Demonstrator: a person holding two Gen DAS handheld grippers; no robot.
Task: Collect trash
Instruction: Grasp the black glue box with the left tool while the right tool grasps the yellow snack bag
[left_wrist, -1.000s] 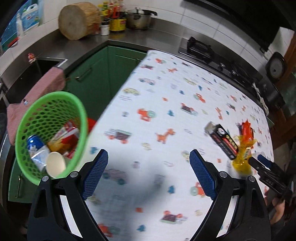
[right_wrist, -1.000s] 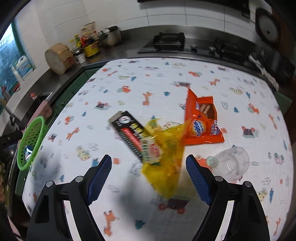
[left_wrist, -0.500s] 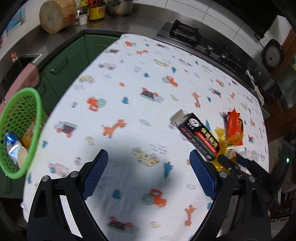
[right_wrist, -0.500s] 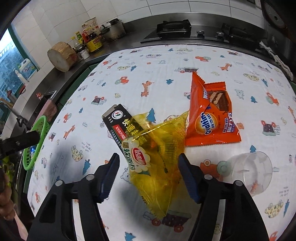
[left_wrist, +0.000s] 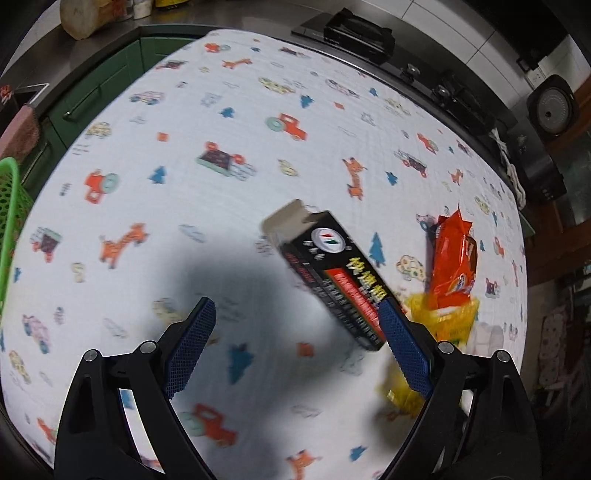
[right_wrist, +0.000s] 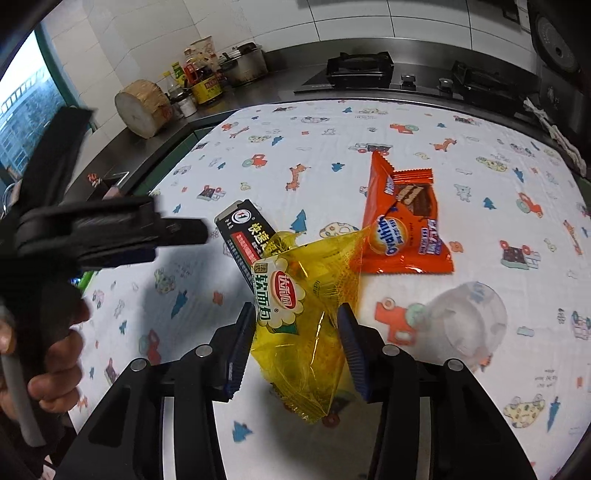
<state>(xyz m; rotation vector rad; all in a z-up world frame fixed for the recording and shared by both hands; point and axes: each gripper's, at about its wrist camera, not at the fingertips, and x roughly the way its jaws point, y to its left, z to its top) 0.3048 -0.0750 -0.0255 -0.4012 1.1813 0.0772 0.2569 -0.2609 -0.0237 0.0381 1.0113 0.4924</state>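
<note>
one black box, two snack wrappers (yellow, orange), one clear cup, one basket

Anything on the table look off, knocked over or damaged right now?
The clear cup lies tipped on its side at the right of the table, nothing visibly spilled. The black box has an end flap open. The yellow wrapper, crumpled, overlaps the box and is pinched in the right gripper. Nothing else stands out.
</note>
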